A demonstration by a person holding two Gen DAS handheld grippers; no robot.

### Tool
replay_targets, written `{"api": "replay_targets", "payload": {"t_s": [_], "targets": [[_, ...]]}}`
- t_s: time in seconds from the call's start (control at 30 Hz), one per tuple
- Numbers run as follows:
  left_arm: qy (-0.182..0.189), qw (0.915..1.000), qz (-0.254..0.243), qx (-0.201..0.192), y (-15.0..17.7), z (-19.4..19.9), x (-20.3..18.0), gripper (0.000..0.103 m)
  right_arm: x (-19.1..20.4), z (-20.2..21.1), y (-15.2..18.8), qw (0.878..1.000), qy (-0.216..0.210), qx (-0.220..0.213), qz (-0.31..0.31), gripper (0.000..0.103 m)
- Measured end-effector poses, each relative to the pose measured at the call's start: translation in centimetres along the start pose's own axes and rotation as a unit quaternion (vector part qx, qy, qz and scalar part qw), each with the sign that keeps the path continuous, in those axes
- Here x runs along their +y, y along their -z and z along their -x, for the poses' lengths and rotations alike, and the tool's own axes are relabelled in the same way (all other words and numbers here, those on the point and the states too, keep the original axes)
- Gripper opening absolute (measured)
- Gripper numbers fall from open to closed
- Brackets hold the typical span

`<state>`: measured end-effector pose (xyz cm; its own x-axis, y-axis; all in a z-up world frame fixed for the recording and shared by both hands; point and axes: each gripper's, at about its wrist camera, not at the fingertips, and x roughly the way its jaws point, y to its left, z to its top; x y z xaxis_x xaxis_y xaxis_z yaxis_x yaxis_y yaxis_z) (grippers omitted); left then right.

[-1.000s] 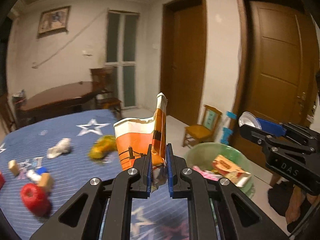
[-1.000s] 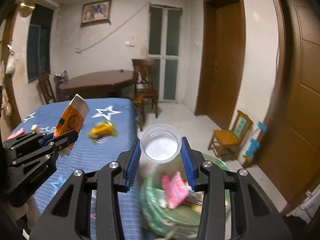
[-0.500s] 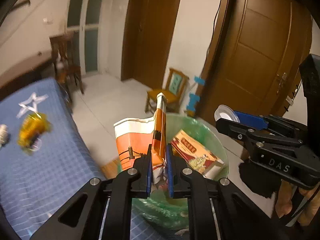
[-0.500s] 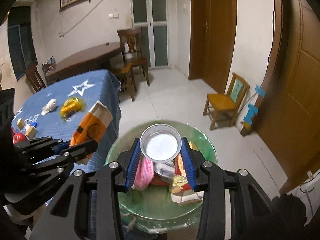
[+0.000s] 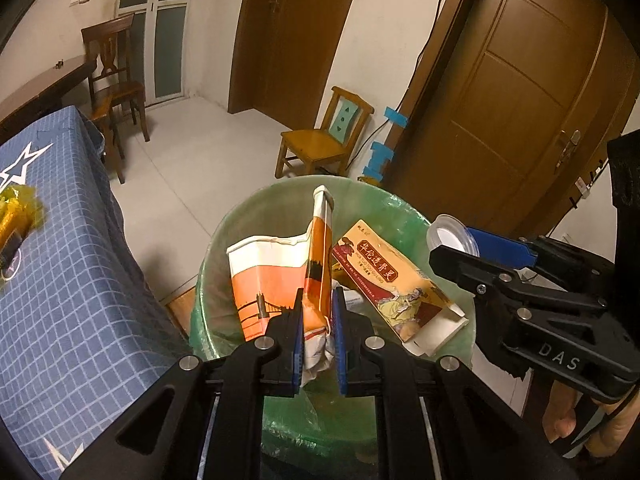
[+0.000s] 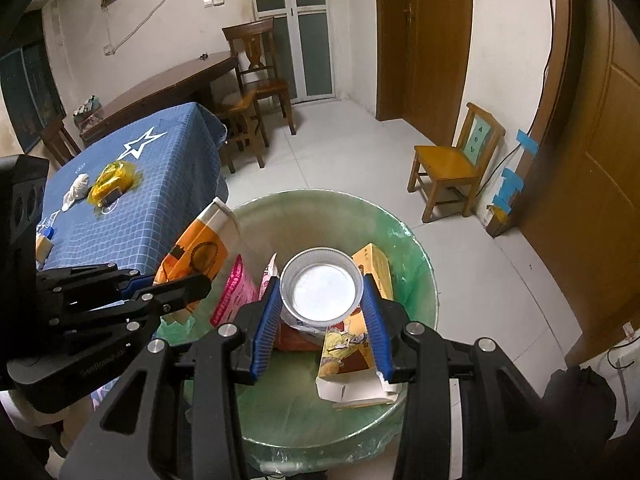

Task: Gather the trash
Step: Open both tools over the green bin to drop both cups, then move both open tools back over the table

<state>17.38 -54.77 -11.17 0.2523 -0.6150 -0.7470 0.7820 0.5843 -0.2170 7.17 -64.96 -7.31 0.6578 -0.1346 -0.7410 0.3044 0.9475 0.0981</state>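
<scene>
On the left, the table [image 6: 132, 216] under its blue checked cloth holds trash not yet collected: a crinkly yellow wrapper [image 6: 112, 180] and a soft white wad [image 6: 76, 190]. The left gripper [image 5: 316, 320] is clenched on a crushed paper cup [image 5: 276, 276], orange and white, pinched flat at its crumpled base so the torn rim stands up over the bin [image 5: 404, 208]; held there, it looks ready to drop in. The bin is round, lined with thin, glossy green plastic, and already holds a stiff yellow carton [image 5: 384, 280] and a pink packet [image 6: 236, 296]. The right gripper [image 6: 320, 312] grasps a small clear plastic cup [image 6: 322, 290], ribbed rim up, above the bin too.
</scene>
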Motion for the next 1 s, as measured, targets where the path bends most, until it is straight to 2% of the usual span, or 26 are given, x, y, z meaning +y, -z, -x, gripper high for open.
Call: {"api": "replay_targets", "payload": {"t_s": [0.1,0.3,0.37,0.4,0.43,1.0], "targets": [[-0.002,1.0000,0.001,-0.001,-0.3,-1.1,-0.1,0.013,-0.2,0.0,0.0,1.000,-0.002,-0.001,0.001,0.039],[-0.012,0.9999,0.000,-0.003,-0.7,-0.8,0.2,0.014,-0.5,-0.3,-0.2,1.000,-0.003,0.000,0.002,0.039],[-0.018,0.9998,0.000,-0.001,-0.8,-0.8,0.4,0.032,-0.7,-0.2,-0.1,1.000,-0.004,-0.003,-0.006,0.049],[-0.023,0.9997,0.000,-0.004,-0.7,-0.4,0.5,0.044,-0.9,-0.2,-0.1,1.000,-0.007,-0.004,-0.010,0.055],[-0.029,0.9995,-0.002,-0.008,-0.6,-0.1,0.4,0.052,-1.2,-0.1,0.0,1.000,-0.010,-0.007,-0.017,0.056],[-0.053,0.9983,-0.011,-0.021,-0.3,1.5,0.0,0.053,-1.5,1.8,0.1,1.000,-0.007,-0.024,-0.019,0.056]]}}
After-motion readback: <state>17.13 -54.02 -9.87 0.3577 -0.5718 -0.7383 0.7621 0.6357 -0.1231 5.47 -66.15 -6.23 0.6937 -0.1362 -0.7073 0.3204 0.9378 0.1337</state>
